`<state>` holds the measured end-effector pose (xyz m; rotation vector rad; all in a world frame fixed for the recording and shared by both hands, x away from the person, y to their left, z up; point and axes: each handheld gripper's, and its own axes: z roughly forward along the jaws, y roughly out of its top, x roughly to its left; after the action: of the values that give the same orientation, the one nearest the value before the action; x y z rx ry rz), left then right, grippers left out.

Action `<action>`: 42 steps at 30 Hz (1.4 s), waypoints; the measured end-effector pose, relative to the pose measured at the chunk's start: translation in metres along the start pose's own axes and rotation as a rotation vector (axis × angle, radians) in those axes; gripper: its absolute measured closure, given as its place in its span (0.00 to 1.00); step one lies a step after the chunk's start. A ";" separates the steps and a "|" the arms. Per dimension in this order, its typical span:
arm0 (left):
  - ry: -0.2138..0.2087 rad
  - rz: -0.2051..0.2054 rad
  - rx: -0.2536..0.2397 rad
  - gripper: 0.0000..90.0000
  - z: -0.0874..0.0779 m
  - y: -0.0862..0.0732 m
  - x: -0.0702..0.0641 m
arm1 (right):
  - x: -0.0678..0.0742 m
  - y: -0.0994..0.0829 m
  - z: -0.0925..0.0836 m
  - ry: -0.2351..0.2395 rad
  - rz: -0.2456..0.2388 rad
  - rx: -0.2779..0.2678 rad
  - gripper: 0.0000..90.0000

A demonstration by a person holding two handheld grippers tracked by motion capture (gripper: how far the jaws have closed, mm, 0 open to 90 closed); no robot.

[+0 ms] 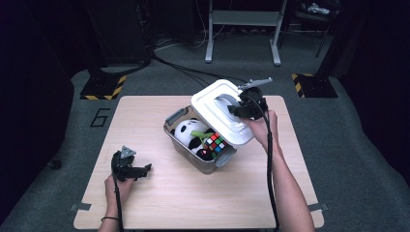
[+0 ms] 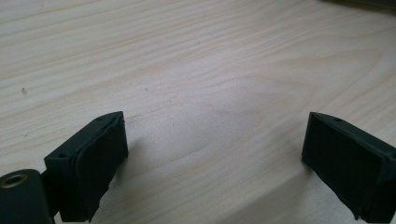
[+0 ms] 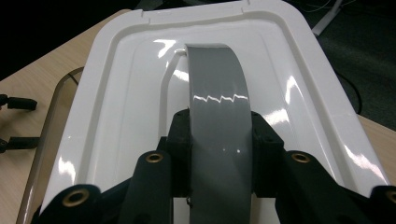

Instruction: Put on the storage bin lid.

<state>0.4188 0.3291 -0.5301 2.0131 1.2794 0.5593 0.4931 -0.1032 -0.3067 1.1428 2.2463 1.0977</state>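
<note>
The white lid hangs tilted over the clear storage box, held by its grey handle, which the right hand-held gripper clamps between both jaws. Below and to that hand-held gripper's left, the box holds a panda plush and a colour cube. Well apart, the left hand-held gripper rests on the desk, jaws wide and empty.

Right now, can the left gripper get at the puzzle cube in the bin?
Probably yes. The left gripper sits open on the table, with bare wood between it and the bin. The right gripper holds the lid tilted up by its handle, leaving the puzzle cube uncovered.
</note>
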 end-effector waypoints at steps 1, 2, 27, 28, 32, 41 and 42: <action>0.000 0.000 0.000 0.07 0.000 0.000 0.000 | 0.003 0.001 0.001 0.001 0.015 0.005 0.74; 0.000 0.000 0.000 0.07 0.000 0.000 0.000 | 0.004 0.002 0.001 0.003 0.010 0.010 0.74; 0.000 0.001 0.000 0.07 0.000 0.000 0.000 | 0.042 0.009 0.028 0.089 -0.016 0.068 0.74; -0.001 -0.001 0.000 0.07 0.000 0.000 0.000 | 0.044 0.009 0.029 0.091 -0.015 0.070 0.74; -0.002 -0.004 0.001 0.07 0.000 0.000 0.000 | 0.049 0.009 0.037 0.109 -0.022 0.090 0.74; -0.002 0.002 0.000 0.07 0.000 0.000 0.000 | 0.059 0.007 0.056 0.135 -0.028 0.148 0.74; -0.002 0.003 0.001 0.07 0.000 0.000 0.000 | 0.060 0.007 0.059 0.136 -0.030 0.153 0.74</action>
<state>0.4190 0.3292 -0.5300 2.0157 1.2759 0.5579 0.4983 -0.0250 -0.3371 1.1194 2.4819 1.0351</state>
